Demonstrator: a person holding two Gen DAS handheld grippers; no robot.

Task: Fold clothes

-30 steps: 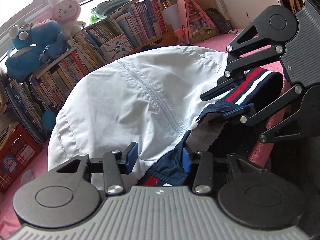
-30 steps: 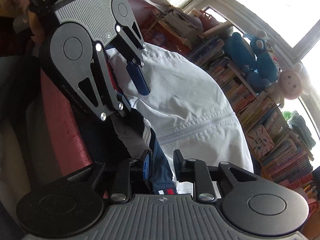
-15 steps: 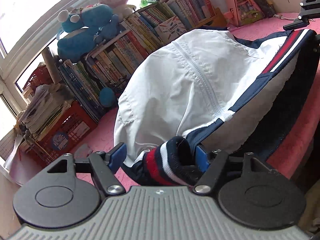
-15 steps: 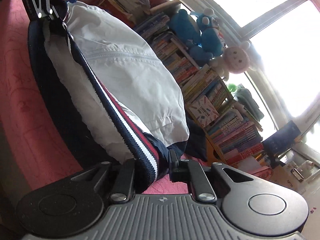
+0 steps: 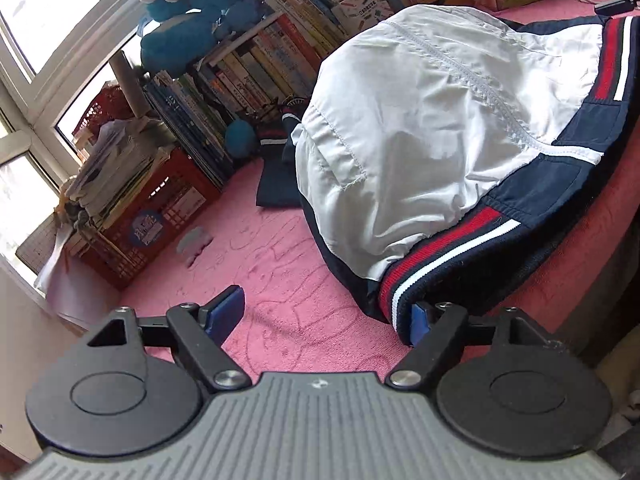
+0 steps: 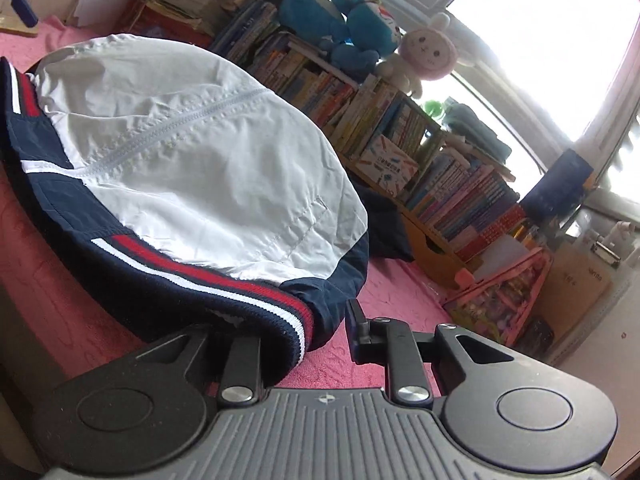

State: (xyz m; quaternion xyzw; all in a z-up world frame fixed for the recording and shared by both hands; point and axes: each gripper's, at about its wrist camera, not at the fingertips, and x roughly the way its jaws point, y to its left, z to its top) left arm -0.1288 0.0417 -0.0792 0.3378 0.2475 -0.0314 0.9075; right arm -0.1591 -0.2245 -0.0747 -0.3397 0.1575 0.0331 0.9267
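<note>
A white jacket (image 5: pixel 420 128) with navy panels and a red-white-navy ribbed hem lies spread front-up on the pink cover (image 5: pixel 280 280), its zip running down the middle. My left gripper (image 5: pixel 322 316) is open over the bare cover. Its right finger (image 5: pixel 418 322) sits just beside the hem's corner, holding nothing. In the right wrist view the jacket (image 6: pixel 192 152) fills the left half. My right gripper (image 6: pixel 304 332) is open too. The hem's other corner (image 6: pixel 288 320) lies slack over its hidden left finger, and the right finger (image 6: pixel 358 328) stands apart from the cloth.
Shelves of books (image 5: pixel 280 52) with plush toys (image 6: pixel 352 20) line the far side. A red crate (image 5: pixel 152 216) piled with papers stands at the left. A dark folded garment (image 5: pixel 280 184) lies behind the jacket. A pink box (image 6: pixel 500 288) sits at the right.
Both grippers swung apart, drew the hem out flat, then let go and opened. The jacket now rests on the pink cover instead of hanging bunched between the fingers.
</note>
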